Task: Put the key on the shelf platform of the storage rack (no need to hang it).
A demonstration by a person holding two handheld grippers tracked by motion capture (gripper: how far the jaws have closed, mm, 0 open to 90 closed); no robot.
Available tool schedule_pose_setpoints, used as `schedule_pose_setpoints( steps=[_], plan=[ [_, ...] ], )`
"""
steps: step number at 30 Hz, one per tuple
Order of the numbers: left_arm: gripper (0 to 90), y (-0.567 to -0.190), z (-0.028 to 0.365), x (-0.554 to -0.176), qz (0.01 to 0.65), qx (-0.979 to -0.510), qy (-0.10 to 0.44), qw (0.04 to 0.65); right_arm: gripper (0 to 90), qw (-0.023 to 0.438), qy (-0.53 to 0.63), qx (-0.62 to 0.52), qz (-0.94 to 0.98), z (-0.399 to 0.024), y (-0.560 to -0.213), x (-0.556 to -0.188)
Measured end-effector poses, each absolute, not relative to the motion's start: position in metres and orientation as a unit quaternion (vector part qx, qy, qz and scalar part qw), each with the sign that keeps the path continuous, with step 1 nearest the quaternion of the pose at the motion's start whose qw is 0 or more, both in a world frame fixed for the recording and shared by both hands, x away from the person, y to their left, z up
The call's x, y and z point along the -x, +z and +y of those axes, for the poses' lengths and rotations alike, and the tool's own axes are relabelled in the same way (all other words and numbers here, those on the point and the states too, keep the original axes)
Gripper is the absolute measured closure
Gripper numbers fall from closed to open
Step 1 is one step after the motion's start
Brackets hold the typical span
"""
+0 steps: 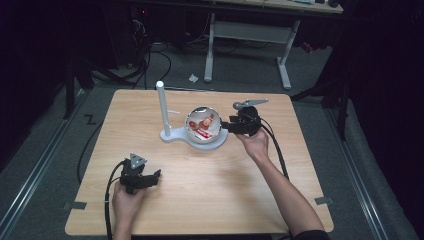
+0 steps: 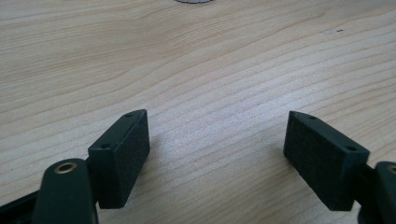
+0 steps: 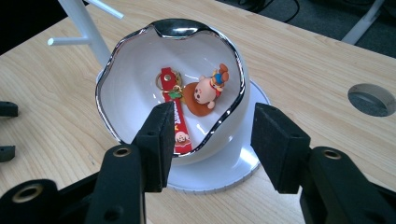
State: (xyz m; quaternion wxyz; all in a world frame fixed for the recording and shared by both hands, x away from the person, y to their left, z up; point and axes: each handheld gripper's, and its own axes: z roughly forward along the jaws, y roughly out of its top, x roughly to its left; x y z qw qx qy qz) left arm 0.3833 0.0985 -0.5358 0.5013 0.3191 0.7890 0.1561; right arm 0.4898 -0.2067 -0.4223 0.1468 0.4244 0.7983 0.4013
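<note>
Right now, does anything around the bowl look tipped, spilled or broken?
Nothing stands out. The white bowl sits upright on its stand base, unbroken, and the keychain lies inside it; nothing has spilled onto the table.

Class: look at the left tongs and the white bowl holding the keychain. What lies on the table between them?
Bare wood: in the high view, nothing lies between the left tongs and the bowl.

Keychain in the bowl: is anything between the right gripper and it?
Only the bowl's silver-edged near rim. The right gripper sits level with it, open jaws either side of the rim, one inside. The keychain lies uncovered on the bowl's floor; reaching it probably means coming in over the rim.
</note>
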Motion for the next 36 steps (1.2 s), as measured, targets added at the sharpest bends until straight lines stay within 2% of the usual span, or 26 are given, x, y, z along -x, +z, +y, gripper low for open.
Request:
schedule_pose_setpoints(
  steps=[20,36],
  plan=[
    [22.7,-0.536,0.098,-0.383,0.79,-0.318,0.156,0.501,50.0,0.155,0.426,-0.415,0.789,-0.222,-0.404,-0.468],
    [22.9,-0.536,0.098,-0.383,0.789,-0.319,0.156,0.501,50.3,0.155,0.445,-0.426,0.772,-0.249,-0.404,-0.448]
  ],
)
